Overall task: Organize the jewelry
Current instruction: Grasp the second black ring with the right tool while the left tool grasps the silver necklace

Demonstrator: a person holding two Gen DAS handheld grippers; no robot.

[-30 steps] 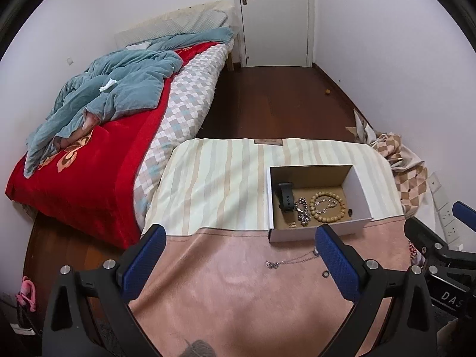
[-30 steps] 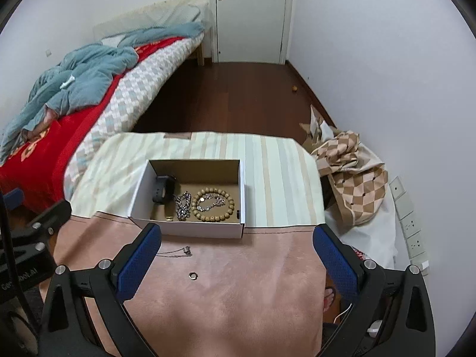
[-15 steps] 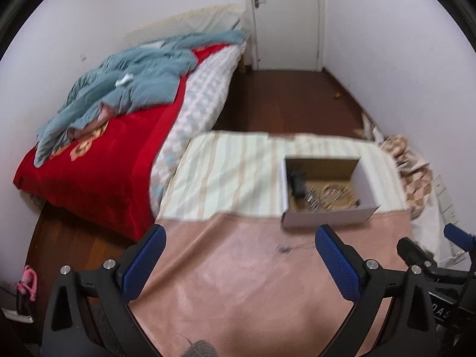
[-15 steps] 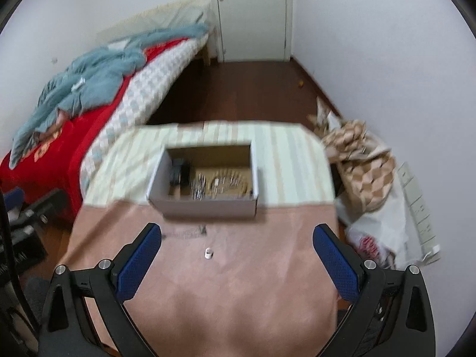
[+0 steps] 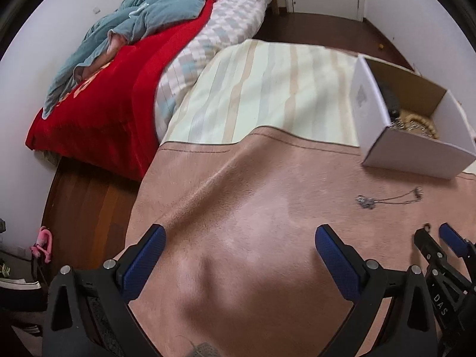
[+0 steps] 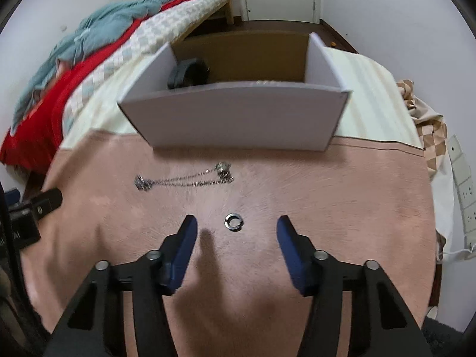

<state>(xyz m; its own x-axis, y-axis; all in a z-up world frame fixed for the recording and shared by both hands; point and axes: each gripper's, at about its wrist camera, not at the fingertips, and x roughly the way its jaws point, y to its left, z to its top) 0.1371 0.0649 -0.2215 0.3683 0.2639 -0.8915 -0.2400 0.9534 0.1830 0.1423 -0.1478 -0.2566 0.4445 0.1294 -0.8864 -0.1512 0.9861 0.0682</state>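
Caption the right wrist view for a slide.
Open right hand-held gripper straddles a small silver ring on pink cloth, necklace and box ahead.

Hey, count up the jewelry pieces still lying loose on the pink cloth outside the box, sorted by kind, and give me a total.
Chain necklace: 1
Ring: 1
Total: 2 loose on the pink cloth, in front of the white box. The ring lies ahead of the right gripper, between its open fingers.
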